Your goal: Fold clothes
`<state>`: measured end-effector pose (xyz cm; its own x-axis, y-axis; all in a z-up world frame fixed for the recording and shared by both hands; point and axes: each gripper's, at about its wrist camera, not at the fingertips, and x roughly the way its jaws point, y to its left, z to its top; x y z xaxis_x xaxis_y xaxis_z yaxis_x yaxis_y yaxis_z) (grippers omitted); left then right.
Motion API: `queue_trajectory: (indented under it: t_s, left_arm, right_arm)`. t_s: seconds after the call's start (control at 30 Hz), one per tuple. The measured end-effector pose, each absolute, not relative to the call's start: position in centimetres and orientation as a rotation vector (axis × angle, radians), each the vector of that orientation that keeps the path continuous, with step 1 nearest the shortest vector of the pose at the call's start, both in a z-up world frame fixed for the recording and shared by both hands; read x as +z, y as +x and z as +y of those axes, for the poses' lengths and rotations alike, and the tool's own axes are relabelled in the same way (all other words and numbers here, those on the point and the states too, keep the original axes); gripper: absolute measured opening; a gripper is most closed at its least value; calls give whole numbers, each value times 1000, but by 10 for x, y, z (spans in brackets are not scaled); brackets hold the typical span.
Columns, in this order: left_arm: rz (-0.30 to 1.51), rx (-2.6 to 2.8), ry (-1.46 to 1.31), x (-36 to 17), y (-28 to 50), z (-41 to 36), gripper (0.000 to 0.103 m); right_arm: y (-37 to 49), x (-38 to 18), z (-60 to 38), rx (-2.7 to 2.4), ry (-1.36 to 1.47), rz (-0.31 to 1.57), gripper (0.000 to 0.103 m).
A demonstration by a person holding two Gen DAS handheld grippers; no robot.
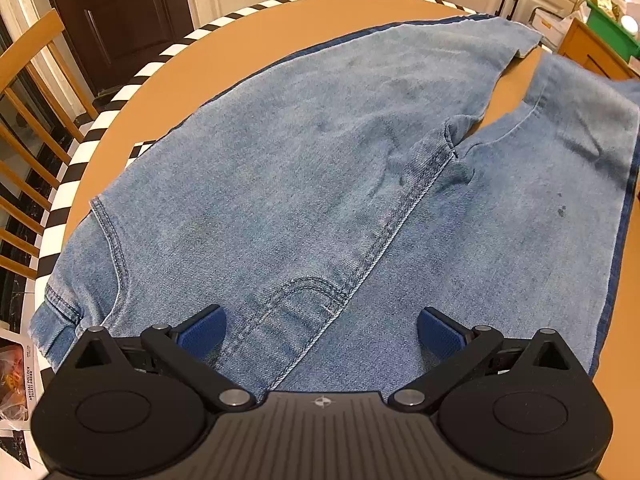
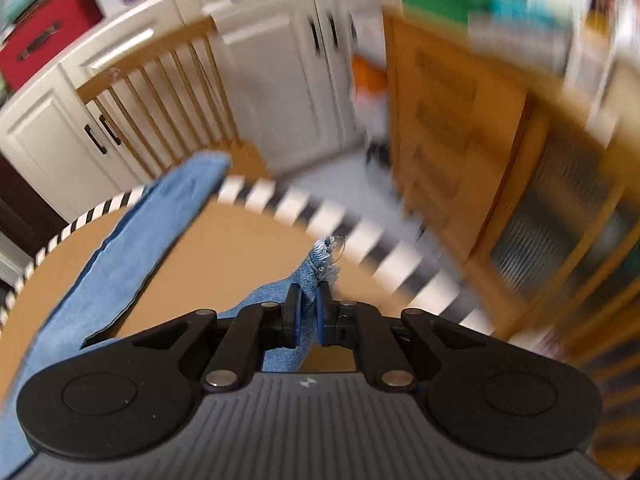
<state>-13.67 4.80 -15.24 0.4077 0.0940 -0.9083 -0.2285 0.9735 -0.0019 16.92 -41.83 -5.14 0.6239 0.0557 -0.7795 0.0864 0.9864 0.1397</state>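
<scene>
A home's dining area: a round wooden table [image 1: 224,52] with spindle-back chairs [image 1: 28,92] around it, cream panelled cupboards [image 2: 280,92], a dark panelled door [image 1: 120,16], and a wooden cabinet [image 2: 460,128].

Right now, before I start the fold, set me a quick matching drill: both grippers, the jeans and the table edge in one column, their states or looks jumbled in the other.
Things:
1. left gripper
2. right gripper
3. jeans
4. table edge

States:
A. black and white stripes
B. jaws shut on a frayed denim hem
C. jaws wide apart above the fabric, gripping nothing
D. spread flat, legs parted in a V

Pairs: 1-C, 2-B, 3-D, 4-A
</scene>
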Motion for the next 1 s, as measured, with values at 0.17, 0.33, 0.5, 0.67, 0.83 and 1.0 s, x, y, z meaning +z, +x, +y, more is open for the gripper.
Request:
queue_trajectory:
  t_s: [0.17, 0.33, 0.5, 0.67, 0.83, 1.0]
  left_arm:
    - [1127, 194, -127, -153, -138, 49, 103]
    - [1134, 208, -122, -154, -135, 47, 103]
    - [1150, 223, -127, -154, -130, 46, 103]
    - [1138, 211, -122, -154, -134, 46, 103]
    - [1143, 217, -126, -154, -137, 48, 103]
    - [1123, 222, -124, -154, -143, 45, 103]
  right_arm:
    - [198, 14, -410, -69, -68, 832, 7]
    - [262, -21, -367, -97, -168, 912, 14]
    - [271, -63, -346, -125, -85, 892, 53]
    - [247, -70, -367, -27, 149, 932, 52]
    - [198, -103, -370, 40, 270, 1078, 49]
    - [132, -130, -317, 224, 216, 1139, 45]
